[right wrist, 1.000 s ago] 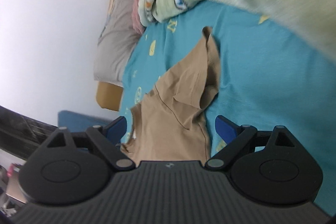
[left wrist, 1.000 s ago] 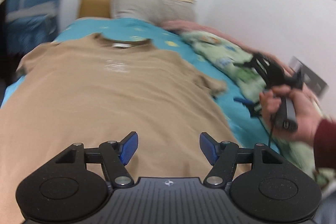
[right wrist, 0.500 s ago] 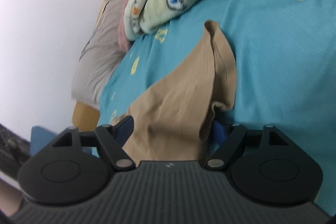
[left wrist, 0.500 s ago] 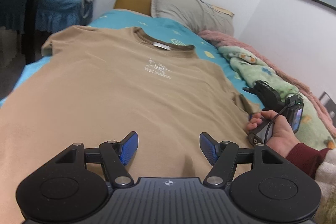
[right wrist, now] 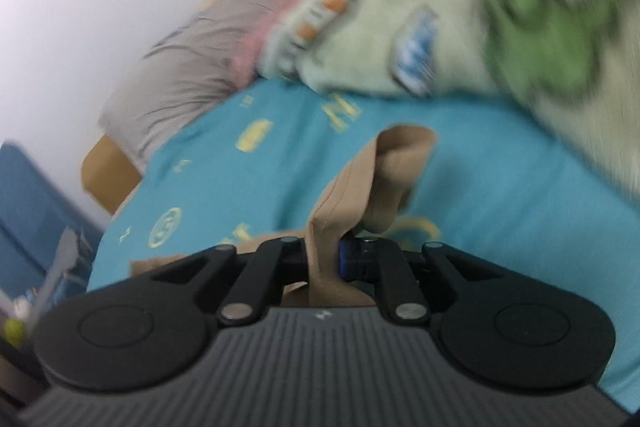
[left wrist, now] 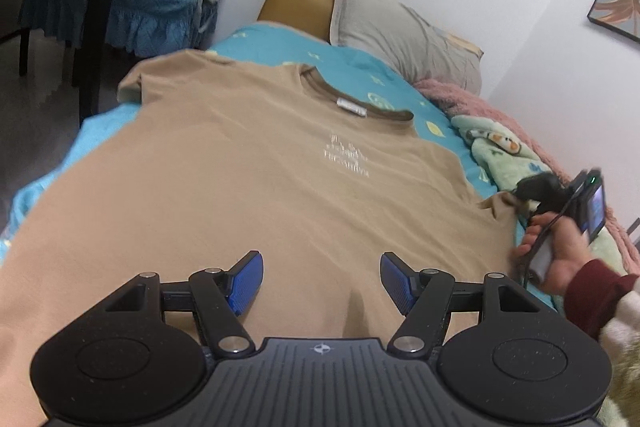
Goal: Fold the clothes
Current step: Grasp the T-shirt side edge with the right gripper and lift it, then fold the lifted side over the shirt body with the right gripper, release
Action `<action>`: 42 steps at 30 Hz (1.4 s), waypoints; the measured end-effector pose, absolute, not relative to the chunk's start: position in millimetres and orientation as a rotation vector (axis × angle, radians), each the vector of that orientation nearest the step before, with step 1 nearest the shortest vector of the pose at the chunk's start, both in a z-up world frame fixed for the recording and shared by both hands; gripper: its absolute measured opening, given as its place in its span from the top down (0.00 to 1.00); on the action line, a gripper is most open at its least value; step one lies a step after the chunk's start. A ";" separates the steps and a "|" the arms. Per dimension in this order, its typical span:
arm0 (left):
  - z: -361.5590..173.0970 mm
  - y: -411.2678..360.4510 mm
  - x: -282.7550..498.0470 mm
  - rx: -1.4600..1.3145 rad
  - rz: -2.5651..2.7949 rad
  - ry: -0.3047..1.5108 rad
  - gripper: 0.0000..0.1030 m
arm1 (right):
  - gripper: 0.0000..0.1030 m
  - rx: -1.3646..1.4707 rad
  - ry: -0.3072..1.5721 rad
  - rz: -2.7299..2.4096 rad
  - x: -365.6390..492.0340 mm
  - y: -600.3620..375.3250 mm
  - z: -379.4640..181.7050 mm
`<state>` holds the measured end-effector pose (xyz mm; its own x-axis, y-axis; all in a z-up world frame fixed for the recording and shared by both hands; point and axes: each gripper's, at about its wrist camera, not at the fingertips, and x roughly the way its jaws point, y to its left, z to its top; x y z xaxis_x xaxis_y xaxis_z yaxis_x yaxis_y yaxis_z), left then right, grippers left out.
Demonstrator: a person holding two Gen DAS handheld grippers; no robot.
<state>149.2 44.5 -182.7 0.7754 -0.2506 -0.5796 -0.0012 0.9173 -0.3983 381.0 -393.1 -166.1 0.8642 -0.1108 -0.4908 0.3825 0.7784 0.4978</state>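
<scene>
While the tan T-shirt (left wrist: 280,187) lies flat on the teal bedsheet (left wrist: 360,67) | my right gripper (right wrist: 324,259) pinches its sleeve (right wrist: 384,179) | my left gripper (left wrist: 320,279) hovers wide | soft, light, limp; grip hems.

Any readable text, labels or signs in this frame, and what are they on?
No text can be read.
White chest print on the tan T-shirt: three lines, too blurred to read.
White neck label inside the collar: too small to read.
Yellow marks on the blue bedsheet: blurred; one looks like a "Z", the others unclear.
</scene>
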 end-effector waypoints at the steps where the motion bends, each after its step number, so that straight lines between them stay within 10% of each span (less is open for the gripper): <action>1: -178.7 47.5 147.1 -0.395 -0.135 0.666 0.35 | 0.89 0.573 0.452 -0.271 381.8 -383.0 -151.5; 11: -146.1 89.2 127.4 -0.313 -0.027 0.632 0.35 | 0.89 0.084 0.420 -0.096 395.2 -190.8 -55.5; 22: -174.7 134.3 149.1 -0.414 0.030 0.699 0.35 | 0.84 -0.057 0.640 0.092 440.2 -54.8 -143.1; 24: -180.2 131.5 153.7 -0.420 0.017 0.717 0.35 | 0.66 -0.016 0.670 0.126 443.9 -65.3 -147.1; 26: -184.9 127.5 157.0 -0.425 0.015 0.730 0.35 | 0.13 0.060 0.679 0.176 433.9 -79.8 -139.6; 42: -163.1 45.0 110.3 -0.339 -0.289 0.703 0.34 | 0.15 0.257 0.526 0.176 106.4 -211.6 -6.8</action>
<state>110.3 45.0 -163.1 0.7273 -0.3695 -0.5783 0.1444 0.9062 -0.3975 106.4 -211.6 -6.8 0.8510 0.2308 -0.4717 -0.0997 0.9529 0.2863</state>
